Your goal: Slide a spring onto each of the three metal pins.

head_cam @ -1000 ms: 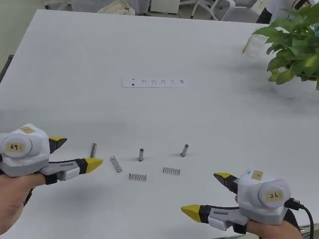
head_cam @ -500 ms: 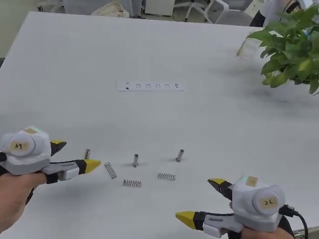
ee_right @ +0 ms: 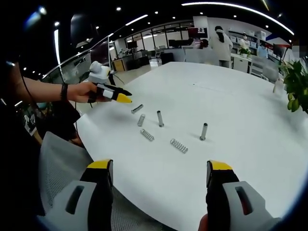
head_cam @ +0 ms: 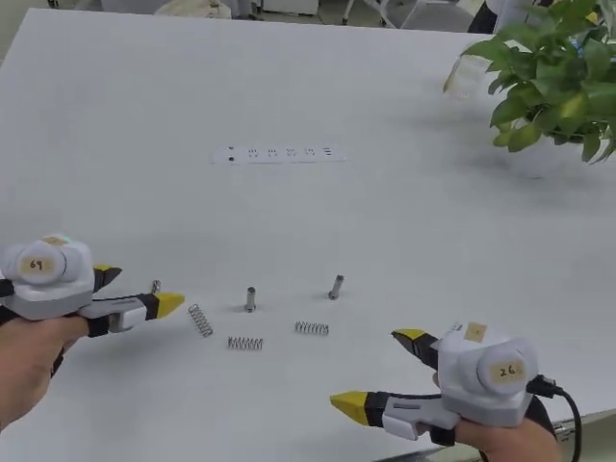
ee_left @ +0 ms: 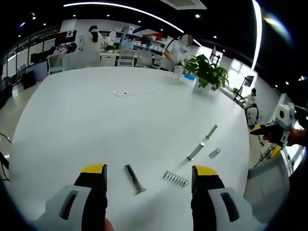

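Steel pins (head_cam: 250,299) and springs (head_cam: 244,343) lie where they did, by the table's (head_cam: 385,144) near edge; only your head camera tipped. Your left gripper (head_cam: 137,289) has crept in, jaws spread wide and empty, with the leftmost pin (head_cam: 155,286) just ahead between them. Your right gripper (head_cam: 377,370) hangs wide and empty at the near edge. No spring is threaded yet.

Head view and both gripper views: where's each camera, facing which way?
Head view: headset, facing forward and down at the table; left gripper, right gripper and hands show.
Left gripper view: on the left gripper, facing across the table toward the plant; its jaws show.
Right gripper view: on the right gripper, facing the left gripper and the arm holding it; its jaws show.
Both gripper views share the pins and springs.
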`<state>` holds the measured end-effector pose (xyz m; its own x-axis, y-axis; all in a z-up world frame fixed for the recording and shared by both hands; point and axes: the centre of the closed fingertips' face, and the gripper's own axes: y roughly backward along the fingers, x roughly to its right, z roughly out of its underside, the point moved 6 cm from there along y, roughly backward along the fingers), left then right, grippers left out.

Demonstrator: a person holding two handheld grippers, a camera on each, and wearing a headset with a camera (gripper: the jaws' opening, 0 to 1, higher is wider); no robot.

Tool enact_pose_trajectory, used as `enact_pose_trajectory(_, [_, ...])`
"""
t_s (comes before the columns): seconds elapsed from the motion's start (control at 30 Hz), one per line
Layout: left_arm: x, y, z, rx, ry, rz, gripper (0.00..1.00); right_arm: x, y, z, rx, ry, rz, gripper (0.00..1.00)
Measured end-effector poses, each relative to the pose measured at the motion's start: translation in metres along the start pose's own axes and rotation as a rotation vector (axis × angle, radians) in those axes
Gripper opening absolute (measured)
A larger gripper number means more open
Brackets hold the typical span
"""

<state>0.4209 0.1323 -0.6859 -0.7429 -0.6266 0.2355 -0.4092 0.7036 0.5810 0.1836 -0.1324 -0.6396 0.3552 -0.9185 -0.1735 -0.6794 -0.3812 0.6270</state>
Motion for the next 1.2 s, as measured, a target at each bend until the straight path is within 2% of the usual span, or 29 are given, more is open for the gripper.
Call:
enact_pose_trajectory(0.2, [-0.007, -0.011, 0.004, -0.002, 0.044, -0.010, 0.62, 0.002, 0.001, 0.004, -0.005, -0.008, 0.001, 0.78])
enact_pose_trajectory(0.73, [-0.019, -0.037, 0.017, -0.048, 0.100, -0.055, 0.50, 0.004, 0.005, 0.010, -0.013, -0.024, 0.010, 0.77])
enact_pose_trajectory(0.83, [-0.020, -0.039, 0.020, -0.059, 0.100, -0.068, 0.43, 0.005, 0.005, 0.010, -0.011, -0.026, 0.014, 0.77])
enact_pose_trajectory(0.9, [-0.023, -0.039, 0.021, -0.057, 0.098, -0.096, 0.36, 0.005, 0.005, 0.010, -0.011, -0.029, 0.015, 0.77])
enact_pose_trajectory(1.0, [-0.024, -0.040, 0.022, -0.058, 0.123, -0.117, 0.30, 0.005, 0.005, 0.009, -0.010, -0.029, 0.014, 0.76])
enact_pose_trajectory(1.2, [-0.024, -0.043, 0.022, -0.055, 0.137, -0.136, 0.21, 0.004, 0.004, 0.009, -0.010, -0.029, 0.013, 0.76])
